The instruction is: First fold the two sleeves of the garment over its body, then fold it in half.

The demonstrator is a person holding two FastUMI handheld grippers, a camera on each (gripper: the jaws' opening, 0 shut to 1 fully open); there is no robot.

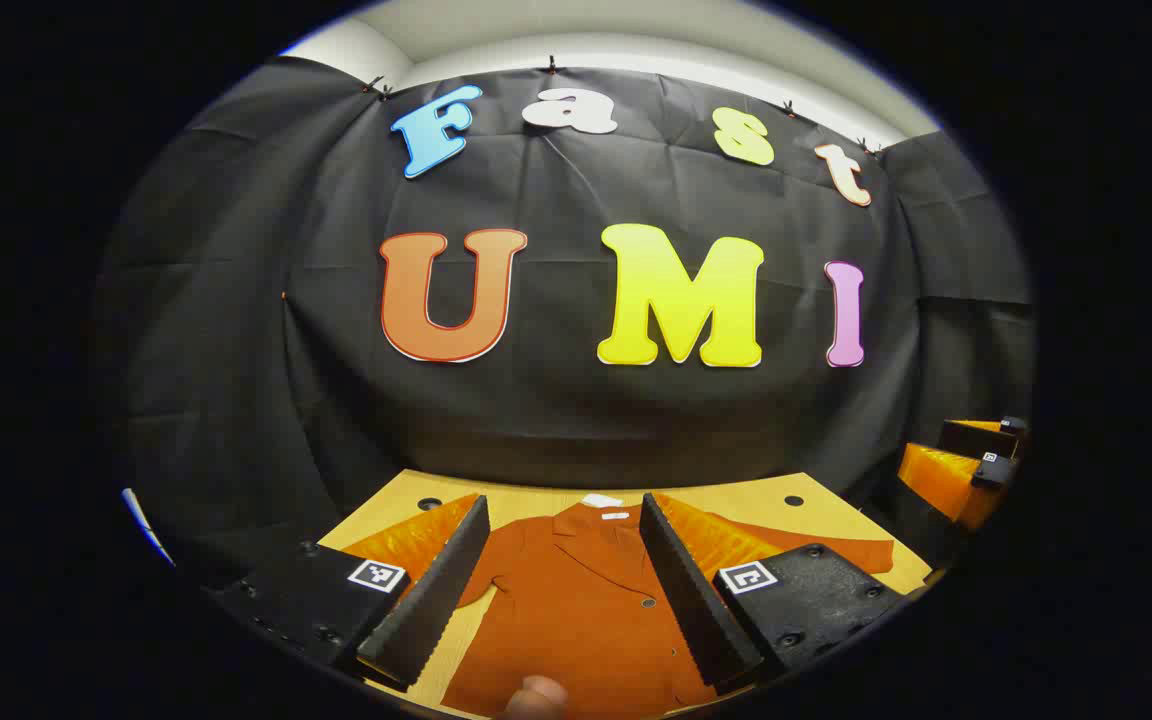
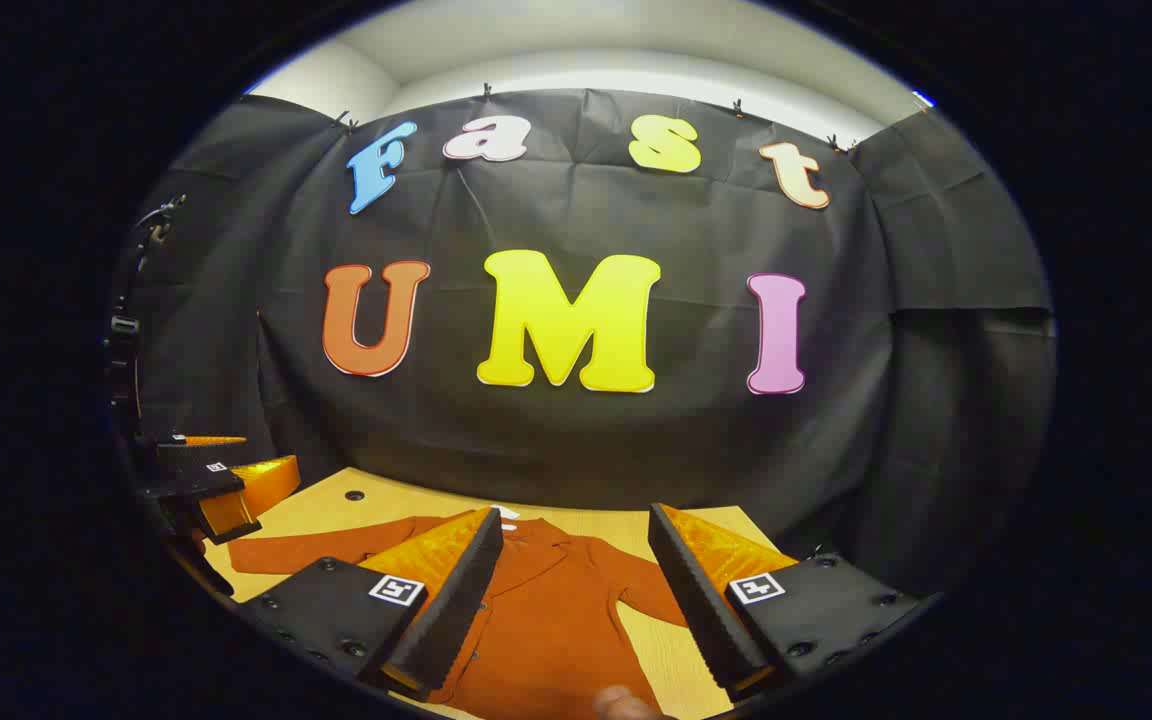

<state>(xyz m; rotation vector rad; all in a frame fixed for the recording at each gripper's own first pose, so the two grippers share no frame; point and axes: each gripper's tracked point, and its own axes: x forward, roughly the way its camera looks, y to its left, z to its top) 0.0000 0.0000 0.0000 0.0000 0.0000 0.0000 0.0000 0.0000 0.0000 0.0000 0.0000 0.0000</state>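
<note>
Black cloth wall [image 1: 556, 400] behind a light wooden table [image 1: 736, 497].

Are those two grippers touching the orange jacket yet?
Apart. In the left gripper view the left gripper hangs open above the jacket; the right gripper view shows the right gripper likewise.

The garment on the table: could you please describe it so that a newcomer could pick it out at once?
Start at the light wooden table in front of the black cloth wall. The garment lies spread flat on it, collar toward the wall and both sleeves stretched out sideways. It is a rust-orange buttoned shirt with a small white tag at the collar, duller and darker than the glossy orange claw parts nearby.
</note>
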